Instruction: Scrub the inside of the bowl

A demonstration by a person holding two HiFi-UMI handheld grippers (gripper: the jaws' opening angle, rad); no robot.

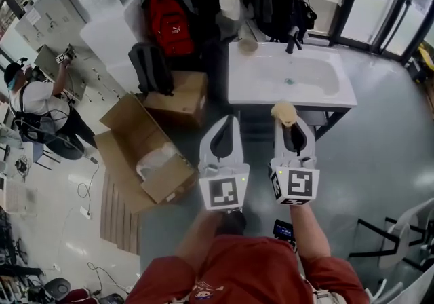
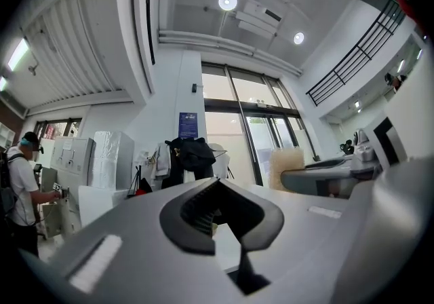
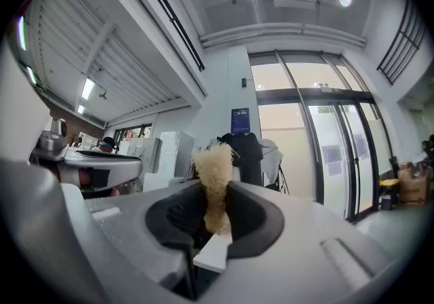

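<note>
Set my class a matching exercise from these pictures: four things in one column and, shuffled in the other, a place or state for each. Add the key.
Column A
1. beige scrubber
2. left hand-held gripper
3. red backpack
4. cardboard box

Column B
a. lying open on the floor
b. shut, nothing between its jaws
c. clamped in the right hand-held gripper
d. left of the white sink in the head view

Pairs: 1-c, 2-b, 3-d, 4-a
</note>
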